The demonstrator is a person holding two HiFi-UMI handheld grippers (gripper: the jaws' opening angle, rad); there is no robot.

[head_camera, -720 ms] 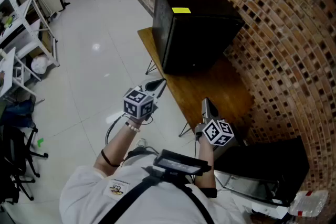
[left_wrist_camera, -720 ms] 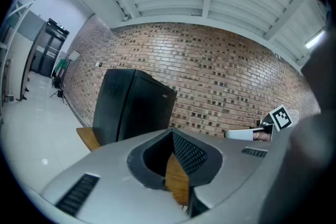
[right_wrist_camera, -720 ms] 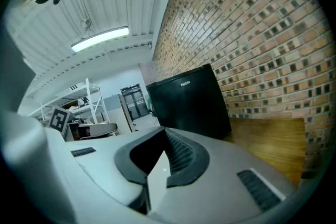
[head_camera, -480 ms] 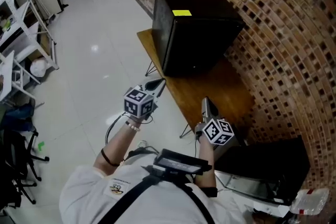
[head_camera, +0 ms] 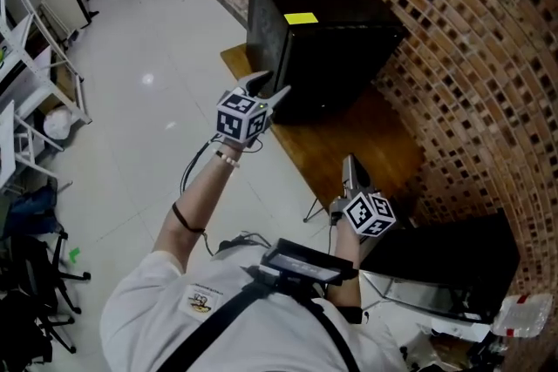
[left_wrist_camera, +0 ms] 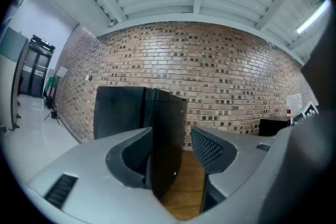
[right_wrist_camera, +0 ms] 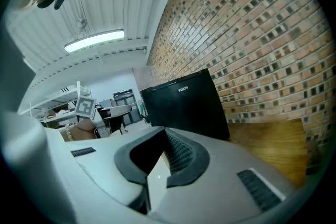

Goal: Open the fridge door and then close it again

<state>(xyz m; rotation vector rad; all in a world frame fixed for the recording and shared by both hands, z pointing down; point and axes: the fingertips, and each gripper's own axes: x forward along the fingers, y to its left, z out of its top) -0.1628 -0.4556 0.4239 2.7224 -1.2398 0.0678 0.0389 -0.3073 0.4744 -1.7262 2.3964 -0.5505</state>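
Observation:
A small black fridge (head_camera: 323, 30) with a yellow sticker (head_camera: 301, 17) on top stands on a wooden table (head_camera: 366, 144) against the brick wall. My left gripper (head_camera: 268, 84) is open at the fridge's near left corner. In the left gripper view the door's vertical edge (left_wrist_camera: 168, 149) stands between the jaws of the left gripper (left_wrist_camera: 170, 136), with a gap on the right side. Whether the door is ajar I cannot tell. My right gripper (head_camera: 349, 163) is shut and empty, low over the table's near end. The right gripper (right_wrist_camera: 164, 136) points at the fridge's front (right_wrist_camera: 184, 107).
A black box-shaped appliance (head_camera: 445, 266) sits at the lower right beside the table. White shelving (head_camera: 26, 74) lines the left side across a pale tiled floor (head_camera: 148, 126). A dark chair (head_camera: 26, 274) stands at the lower left. The brick wall (head_camera: 471, 57) runs behind the table.
My left gripper has risen and moved forward from over the floor to the fridge's near left corner. The right gripper has stayed over the table's near end.

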